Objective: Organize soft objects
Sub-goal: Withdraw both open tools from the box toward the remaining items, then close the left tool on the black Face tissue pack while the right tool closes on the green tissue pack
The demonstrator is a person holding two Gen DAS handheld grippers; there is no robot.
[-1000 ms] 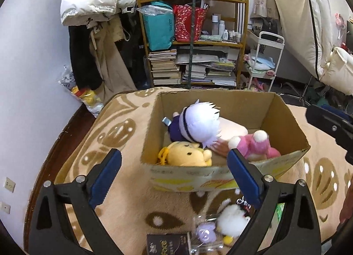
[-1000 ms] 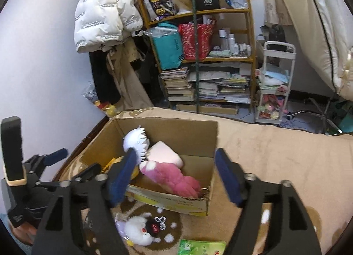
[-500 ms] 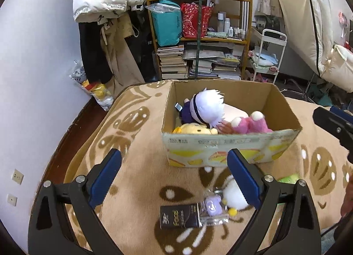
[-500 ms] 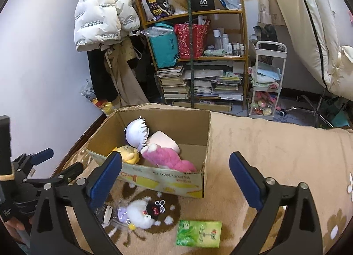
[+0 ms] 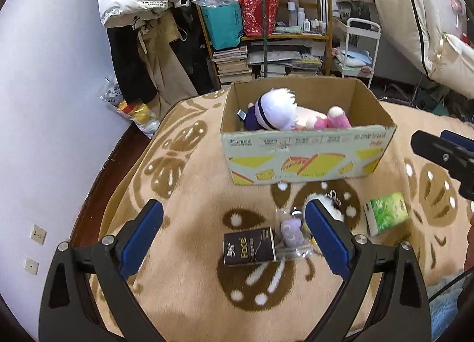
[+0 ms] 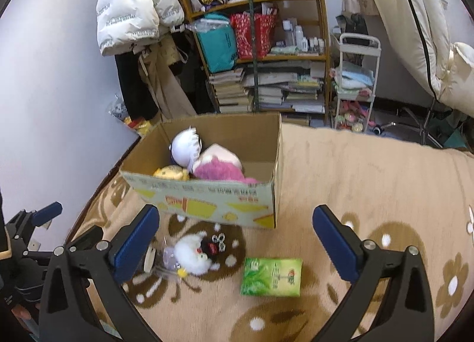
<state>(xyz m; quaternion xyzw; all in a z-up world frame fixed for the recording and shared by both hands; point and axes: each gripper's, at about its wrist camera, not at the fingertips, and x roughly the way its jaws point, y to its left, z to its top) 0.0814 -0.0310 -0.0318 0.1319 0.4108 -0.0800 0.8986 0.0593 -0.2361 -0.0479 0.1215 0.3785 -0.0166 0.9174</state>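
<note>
A tan rug (image 5: 189, 194) with brown leaf and flower patterns covered the surface, ending at a dark wooden edge along the wall. A cardboard box (image 5: 308, 161) stood on it, open at the top. In front of the box, straight on the rug, lay a black pack (image 5: 248, 248) printed "Face", touching a clear bag (image 5: 291, 234) with a small purple toy inside. Just beside the bag lay a white plush (image 6: 192, 254) with a black patch and a metal chain. A green pack (image 6: 271, 277) lay flat a little apart from the plush, nearer the box's corner.
</note>
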